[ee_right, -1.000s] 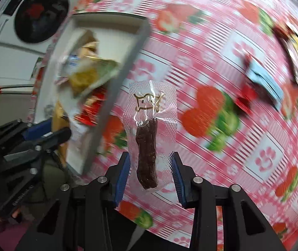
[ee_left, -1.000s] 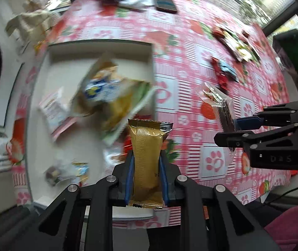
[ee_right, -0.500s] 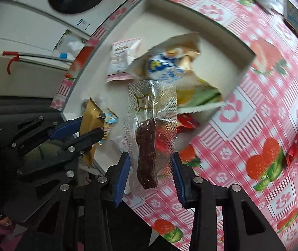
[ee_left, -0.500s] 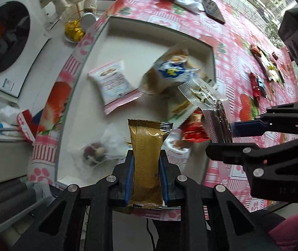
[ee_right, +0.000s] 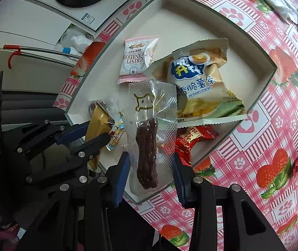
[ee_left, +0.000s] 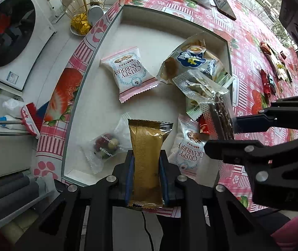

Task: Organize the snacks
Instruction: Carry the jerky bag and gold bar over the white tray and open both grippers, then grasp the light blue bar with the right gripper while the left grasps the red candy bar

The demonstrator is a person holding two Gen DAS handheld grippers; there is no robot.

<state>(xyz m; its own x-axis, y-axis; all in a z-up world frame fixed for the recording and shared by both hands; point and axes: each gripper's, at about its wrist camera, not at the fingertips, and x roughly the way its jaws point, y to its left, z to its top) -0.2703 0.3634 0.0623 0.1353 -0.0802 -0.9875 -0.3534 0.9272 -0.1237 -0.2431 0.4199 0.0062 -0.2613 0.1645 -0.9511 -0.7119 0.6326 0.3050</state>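
Several snacks already lie in the white tray [ee_left: 115,21]. Left gripper [ee_left: 145,179] clamps a gold bar [ee_left: 147,159], right gripper [ee_right: 151,173] a clear jerky pouch [ee_right: 152,125], both above its near end; far-right wrappers [ee_left: 272,71] remain on the tablecloth [ee_left: 245,31].

Gold wrapper [ee_left: 145,159]: glossy foil, fine embossed grain. Jerky pouch [ee_right: 152,125]: clear plastic, diamond-textured edges. Tray [ee_left: 111,31], upper centre: smooth matt white. Tablecloth [ee_left: 251,48]: glossy printed vinyl.
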